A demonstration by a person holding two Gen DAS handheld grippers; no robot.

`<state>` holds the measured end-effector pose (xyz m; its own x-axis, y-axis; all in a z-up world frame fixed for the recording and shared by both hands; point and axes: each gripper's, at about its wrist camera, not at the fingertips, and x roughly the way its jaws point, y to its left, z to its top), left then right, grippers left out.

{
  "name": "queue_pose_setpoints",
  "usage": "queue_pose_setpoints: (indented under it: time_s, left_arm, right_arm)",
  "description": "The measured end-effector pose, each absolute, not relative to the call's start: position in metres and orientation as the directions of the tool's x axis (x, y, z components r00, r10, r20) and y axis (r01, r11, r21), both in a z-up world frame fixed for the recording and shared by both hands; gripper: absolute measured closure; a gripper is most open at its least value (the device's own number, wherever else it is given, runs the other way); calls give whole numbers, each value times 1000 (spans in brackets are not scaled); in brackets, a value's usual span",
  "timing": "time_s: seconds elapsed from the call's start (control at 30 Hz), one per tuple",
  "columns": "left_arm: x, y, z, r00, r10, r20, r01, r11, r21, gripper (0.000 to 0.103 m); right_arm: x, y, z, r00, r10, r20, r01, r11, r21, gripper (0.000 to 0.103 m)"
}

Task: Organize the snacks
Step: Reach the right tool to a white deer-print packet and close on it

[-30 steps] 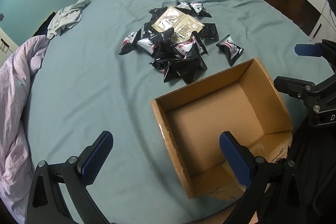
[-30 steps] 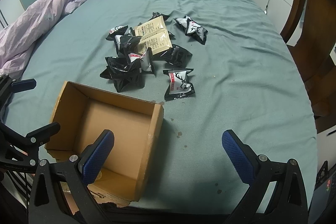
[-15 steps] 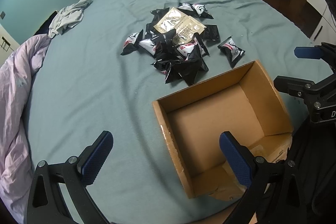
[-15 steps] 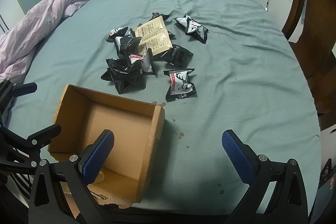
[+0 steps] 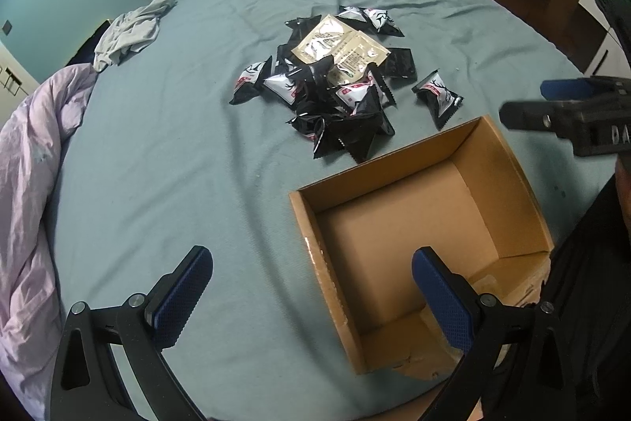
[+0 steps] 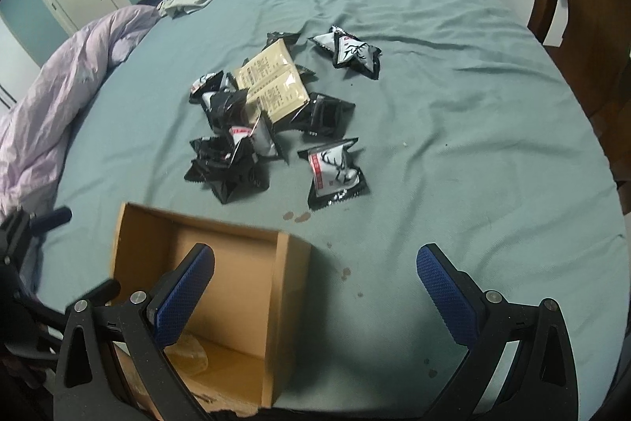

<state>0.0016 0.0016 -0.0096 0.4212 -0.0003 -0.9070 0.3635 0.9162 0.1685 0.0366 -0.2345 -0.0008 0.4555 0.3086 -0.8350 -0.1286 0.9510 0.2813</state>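
Both tools are up over the near edge of the table [image 5: 165, 152], and neither has anything between its fingers. The left gripper [image 5: 311, 296] is spread wide, one blue pad over the teal cloth, the other over the open cardboard box [image 5: 508, 160]. The right gripper [image 6: 315, 292] is just as wide, empty, and it has moved: compared with a second ago its view has pushed forward, the box [image 6: 290, 287] sliding lower and leftward in frame, blurred at its near rim. From the left camera, the right tool [image 5: 572, 117] now reaches further in above the box's far corner. The snack pile [image 5: 335, 85] sits untouched in mid-table, black-and-white packets with two tan sachets [image 6: 272, 85] on top; one deer-print packet [image 6: 335, 172] lies apart, nearest the box. The box holds no snacks.
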Motion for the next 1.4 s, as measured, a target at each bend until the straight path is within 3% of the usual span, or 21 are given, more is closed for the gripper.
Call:
queue_pose_setpoints:
  time_s: [0.3,0.93,1.13,1.23,1.3,1.4]
  left_arm:
    - [9,12,-10,414,-6,-910,321,937,140,0]
    - [21,14,-11,389,-39,-920,313,945,92,0]
    - [23,16,-12,389,-37,-921,308,947,93,0]
    - [24,17,-13,388,-35,-921,305,948,92,0]
    - [25,19,-13,389,-36,-920,300,950,90,0]
    - [26,22,-13,395,-33,-918,287,954,89,0]
  right_arm:
    - [77,-253,-20,427,333,-841,-41,936,350,0]
    - [167,-208,-85,275,248,-929,-73,969,236,1]
    - [170,-192,-99,250,167,-954,-134,981,137,21]
    - [169,-189,-97,274,129,-953,-146,985,91,42]
    - [168,-187,-95,285,132,-949,-146,985,94,61]
    - [165,-189,-89,293,132,-947,-144,985,93,65]
